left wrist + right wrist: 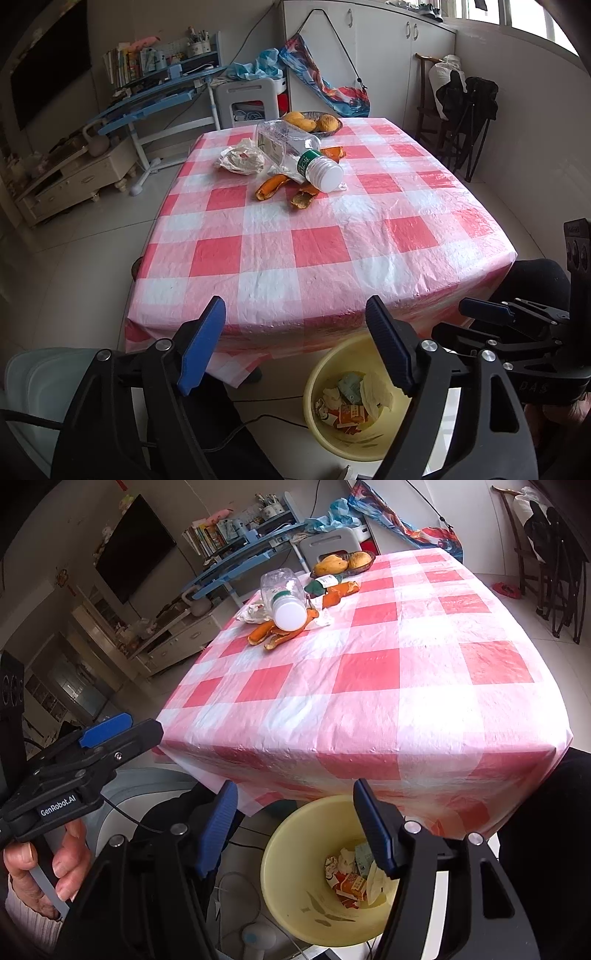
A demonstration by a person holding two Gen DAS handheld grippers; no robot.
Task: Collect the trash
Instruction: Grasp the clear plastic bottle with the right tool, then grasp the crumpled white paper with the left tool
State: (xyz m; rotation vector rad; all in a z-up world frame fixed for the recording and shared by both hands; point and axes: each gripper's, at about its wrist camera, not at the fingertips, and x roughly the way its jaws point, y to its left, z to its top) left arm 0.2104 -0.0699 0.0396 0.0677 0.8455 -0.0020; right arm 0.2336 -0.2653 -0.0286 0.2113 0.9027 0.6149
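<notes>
Hovering both claws, released and empty, above the yellow bin (347, 398) at the lower centre of each frame.

The left claw (295, 347) and right claw (291, 830) stand with jaws apart, nothing between them. The remaining trash lies well beyond, upper centre on the checked plastic-covered table (332, 251): a clear ribbed bottle (291, 151) lying on its side, white cap toward the claws, long axis running up-left; curled orange peels (271, 186); a crumpled wrapper (242, 157). Neither hand seems clearly nearer.
</notes>
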